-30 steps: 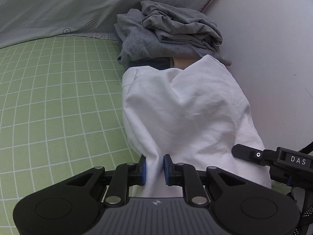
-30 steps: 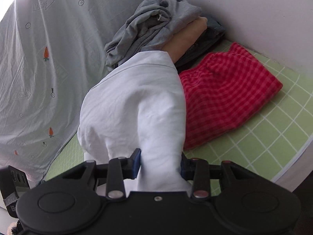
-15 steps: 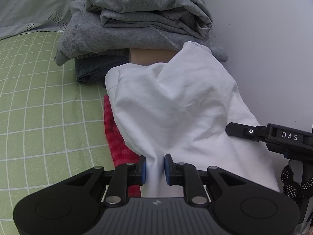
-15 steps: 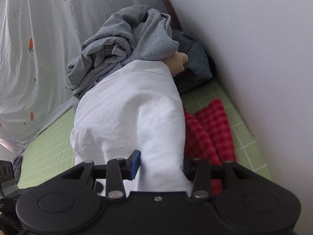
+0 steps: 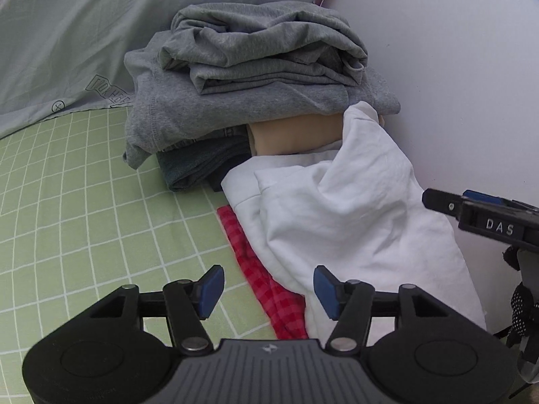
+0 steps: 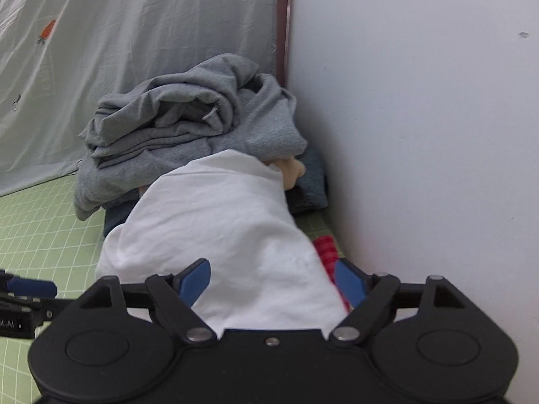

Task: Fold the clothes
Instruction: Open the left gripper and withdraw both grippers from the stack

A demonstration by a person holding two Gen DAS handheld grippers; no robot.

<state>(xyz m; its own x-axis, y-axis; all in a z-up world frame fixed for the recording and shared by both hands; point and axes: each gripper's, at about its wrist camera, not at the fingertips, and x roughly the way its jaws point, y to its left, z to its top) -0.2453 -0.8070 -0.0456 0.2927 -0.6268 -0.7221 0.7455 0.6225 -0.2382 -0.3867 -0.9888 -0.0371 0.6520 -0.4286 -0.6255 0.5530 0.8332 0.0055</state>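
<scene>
My left gripper (image 5: 268, 291) tilts downward, and its jaws are opening: the blue pads (image 5: 210, 290) stand wide apart with nothing pressed between them. Below that gap lies the near edge of the white garment (image 5: 353, 222) and a strip of the red checked cloth (image 5: 266, 286) that sticks out from under it. My right gripper (image 6: 272, 282) also tilts down, and its jaws are opening too; the white garment (image 6: 219, 229) runs between its pads (image 6: 193, 279) and rises over the body of the tool, but the pads are not squeezing it. In the left wrist view the right gripper's finger (image 5: 471, 212) reaches in from the right, over the white garment's far side.

The white garment is my landmark. It lies in a loose, rumpled mound on the green checked sheet (image 5: 84, 202), just beside the white wall (image 5: 454, 67) on its right. The red checked cloth shows only as a narrow band along the garment's left edge, and in the right wrist view as a small patch (image 6: 325, 249) between the garment and the wall.

Just beyond the garment, touching its far end, sits a stack of clothes: dark blue-grey fabric (image 5: 198, 165) at the bottom, a skin-toned piece (image 5: 293, 134) above it, and grey knit garments (image 5: 256, 77) piled on top, the uppermost crumpled. Behind the stack hangs a pale grey printed sheet (image 6: 118, 50).
</scene>
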